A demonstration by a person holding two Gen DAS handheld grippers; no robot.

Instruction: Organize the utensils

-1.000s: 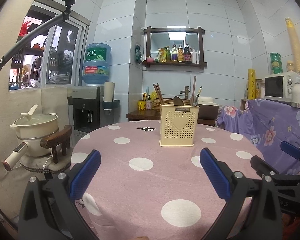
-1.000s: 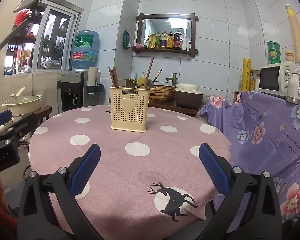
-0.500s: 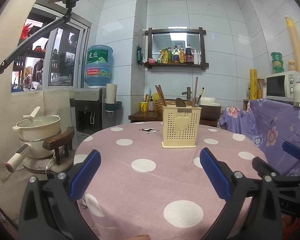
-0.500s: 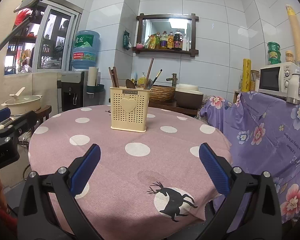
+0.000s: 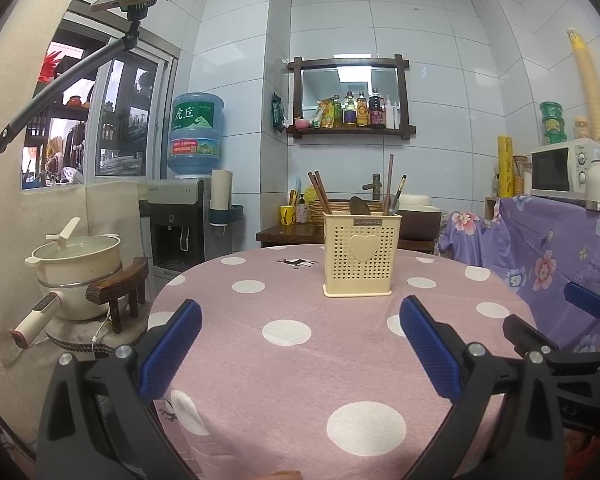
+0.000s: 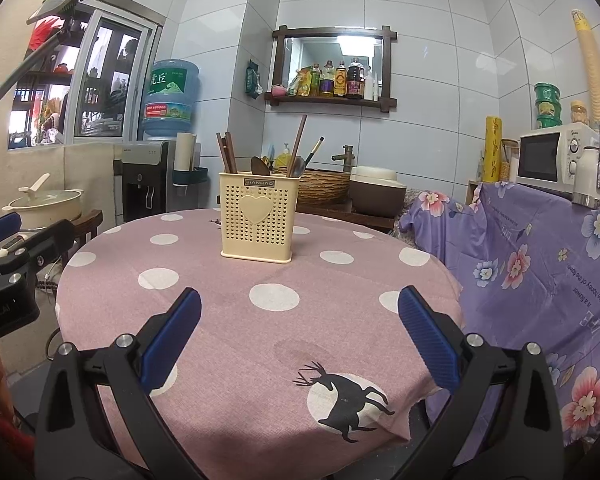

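In the left wrist view, a cream cooking pot (image 5: 74,270) sits at the left edge of the frame, off the table. The left gripper (image 5: 300,346) fills the bottom of the frame with its blue pads (image 5: 171,348) set wide apart and nothing between them. Above and a little right of centre stands the cream utensil holder (image 5: 359,254), upright on the pink polka-dot tablecloth (image 5: 284,368), well beyond the fingertips. Chopsticks (image 5: 319,192), a dark spoon (image 5: 359,206) and other long handles stick up out of it, their long axes near vertical (which compartment each sits in cannot be told from here). At the right edge, the other tool's blue tip shows, beside the table.

In the right wrist view, the right gripper (image 6: 299,338) likewise holds its pads spread with nothing clamped. The holder (image 6: 259,218) lies ahead, up and slightly left of the gap's centre line; in the left view it sits slightly right of centre, so it stands roughly between the two tools. Neither is clearly nearer. No loose utensil shows on the cloth, so the task looks largely done. Any coming grasp would probably have to reach forward and come down on a handle from above.
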